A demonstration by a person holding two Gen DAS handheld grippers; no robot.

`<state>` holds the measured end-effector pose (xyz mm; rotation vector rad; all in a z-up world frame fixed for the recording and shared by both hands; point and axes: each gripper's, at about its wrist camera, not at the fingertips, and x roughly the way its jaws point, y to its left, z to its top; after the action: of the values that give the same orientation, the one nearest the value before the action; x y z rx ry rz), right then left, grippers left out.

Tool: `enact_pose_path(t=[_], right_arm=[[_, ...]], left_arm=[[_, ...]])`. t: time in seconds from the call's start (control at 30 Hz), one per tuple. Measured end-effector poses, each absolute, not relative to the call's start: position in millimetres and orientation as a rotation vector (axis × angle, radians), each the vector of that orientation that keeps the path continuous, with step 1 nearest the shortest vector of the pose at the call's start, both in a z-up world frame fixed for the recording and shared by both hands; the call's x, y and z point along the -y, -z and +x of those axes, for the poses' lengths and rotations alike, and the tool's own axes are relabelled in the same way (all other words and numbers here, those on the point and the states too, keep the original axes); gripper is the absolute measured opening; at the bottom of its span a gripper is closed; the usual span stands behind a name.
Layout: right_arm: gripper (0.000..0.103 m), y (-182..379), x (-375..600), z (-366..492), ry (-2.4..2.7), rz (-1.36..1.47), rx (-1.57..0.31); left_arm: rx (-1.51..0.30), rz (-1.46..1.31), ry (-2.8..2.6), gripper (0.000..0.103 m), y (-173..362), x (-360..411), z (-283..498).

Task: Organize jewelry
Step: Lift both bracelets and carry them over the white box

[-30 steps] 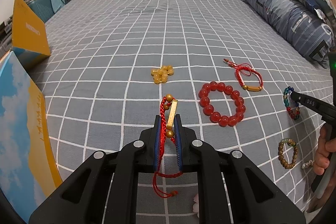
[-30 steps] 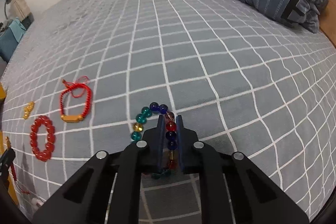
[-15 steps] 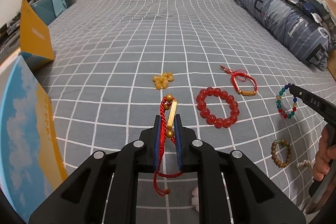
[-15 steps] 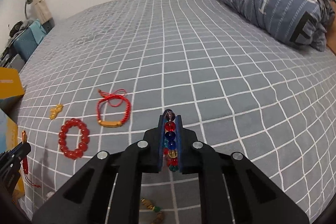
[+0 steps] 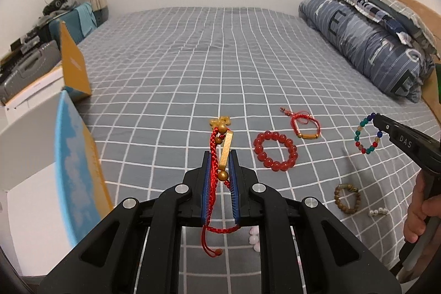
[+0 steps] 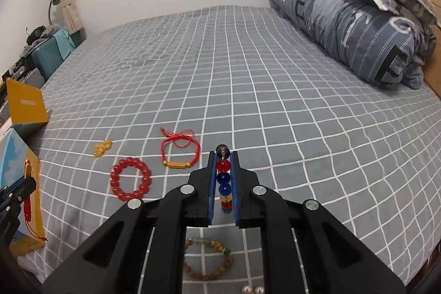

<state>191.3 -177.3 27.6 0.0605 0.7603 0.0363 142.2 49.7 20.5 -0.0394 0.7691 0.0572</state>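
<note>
Red, gold and many-coloured beads on grey checks

Grey bedsheet with white grid lines (image 5: 171,79); glossy red bead bracelet (image 5: 275,154); striped blue-grey rolled quilt (image 6: 352,26).

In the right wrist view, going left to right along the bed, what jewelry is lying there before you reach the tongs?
Small gold bead cluster → red bead bracelet → red cord bracelet with gold bar → the right tongs, shut on the multicolored bead bracelet.
</note>
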Motion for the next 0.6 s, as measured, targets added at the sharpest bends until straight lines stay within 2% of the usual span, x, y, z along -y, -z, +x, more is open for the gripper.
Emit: enact_pose_path(t=[0.6], right_arm=[[0.009, -71.7, 120.2, 150.5, -0.106, 0.011, -0.715]], left_arm=[[-0.692, -0.051, -0.115, 0.012, -71.9, -80.8, 80.8]])
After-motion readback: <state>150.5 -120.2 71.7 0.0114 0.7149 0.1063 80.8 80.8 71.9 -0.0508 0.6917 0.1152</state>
